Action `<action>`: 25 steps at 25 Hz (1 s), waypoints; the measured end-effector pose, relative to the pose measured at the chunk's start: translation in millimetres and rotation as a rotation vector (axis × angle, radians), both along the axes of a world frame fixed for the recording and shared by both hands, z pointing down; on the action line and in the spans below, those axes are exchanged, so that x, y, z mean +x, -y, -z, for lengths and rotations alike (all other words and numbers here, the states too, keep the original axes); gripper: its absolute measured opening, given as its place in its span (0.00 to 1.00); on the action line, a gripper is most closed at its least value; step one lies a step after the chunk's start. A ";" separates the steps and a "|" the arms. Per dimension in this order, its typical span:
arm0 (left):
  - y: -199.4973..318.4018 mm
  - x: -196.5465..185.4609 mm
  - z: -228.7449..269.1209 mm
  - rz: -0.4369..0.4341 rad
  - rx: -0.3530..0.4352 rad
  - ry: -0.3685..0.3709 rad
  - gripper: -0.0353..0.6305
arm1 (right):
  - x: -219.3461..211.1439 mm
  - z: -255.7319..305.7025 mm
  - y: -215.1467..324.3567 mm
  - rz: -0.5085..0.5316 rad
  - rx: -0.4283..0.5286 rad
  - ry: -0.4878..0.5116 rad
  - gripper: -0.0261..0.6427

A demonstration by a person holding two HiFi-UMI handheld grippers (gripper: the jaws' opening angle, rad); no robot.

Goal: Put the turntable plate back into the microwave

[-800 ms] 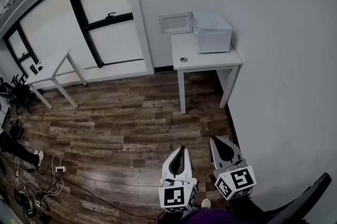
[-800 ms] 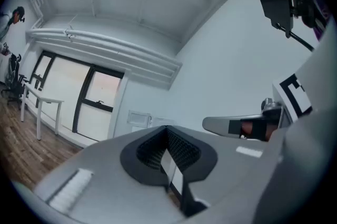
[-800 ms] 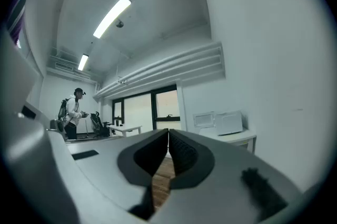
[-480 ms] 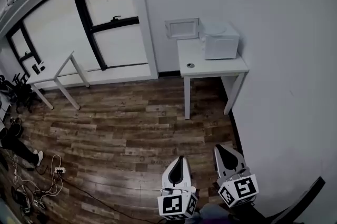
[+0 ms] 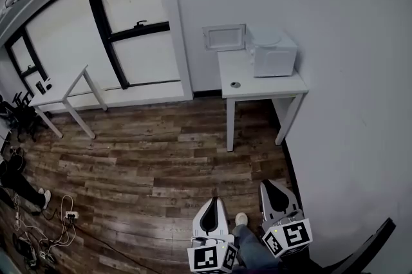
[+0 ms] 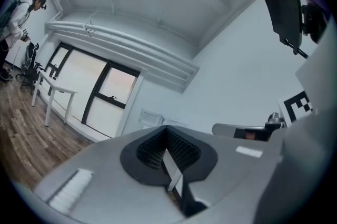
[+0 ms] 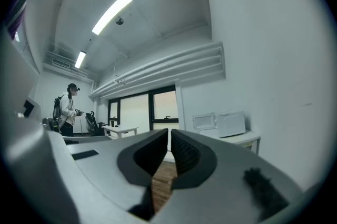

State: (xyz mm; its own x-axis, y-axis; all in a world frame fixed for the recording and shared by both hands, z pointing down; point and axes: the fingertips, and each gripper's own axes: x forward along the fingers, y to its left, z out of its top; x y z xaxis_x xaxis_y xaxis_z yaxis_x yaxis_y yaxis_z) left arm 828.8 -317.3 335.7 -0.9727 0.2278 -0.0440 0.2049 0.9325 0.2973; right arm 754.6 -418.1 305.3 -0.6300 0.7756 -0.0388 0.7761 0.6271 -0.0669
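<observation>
- Underfoot, your head view alone shows the wooden floor (image 5: 141,163), with cables (image 5: 58,221) at its left edge and your shoe (image 5: 241,219) between the grippers.
- Only the gripper views take in the ceiling lights (image 7: 110,12) and a person (image 7: 66,107) standing far off by the window (image 5: 138,41).
- The white table (image 5: 270,87) stands against the right-hand wall, well apart from you.
- The microwave (image 5: 273,55) sits at the table's back corner, its door (image 5: 224,36) swung open to the left; your right gripper view shows it too, small and distant.
- Your left gripper (image 5: 214,203) and right gripper (image 5: 267,186) are held level and low; their own views show each pair of jaws pressed together on nothing.
- The plate (image 5: 267,39) appears as a pale disc on top of the microwave, in the head view only.
- A small round thing (image 5: 235,84) lies on the table's near left part.
</observation>
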 end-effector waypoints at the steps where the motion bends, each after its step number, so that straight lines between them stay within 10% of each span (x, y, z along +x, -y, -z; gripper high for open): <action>1: -6.9 -8.0 -0.2 0.009 0.004 0.002 0.06 | -9.1 1.7 -7.2 0.005 -0.008 0.004 0.06; 25: -123.3 -275.9 17.2 0.055 -0.043 -0.008 0.06 | -271.5 19.4 -138.1 0.081 -0.048 0.017 0.06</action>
State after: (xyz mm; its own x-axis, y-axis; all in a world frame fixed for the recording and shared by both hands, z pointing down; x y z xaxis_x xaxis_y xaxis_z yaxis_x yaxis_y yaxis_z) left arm 552.9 -194.0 318.6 -0.9590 0.2793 -0.0470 0.2589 0.9316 0.2551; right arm 483.1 -280.0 285.9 -0.5644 0.8209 -0.0874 0.8253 0.5588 -0.0817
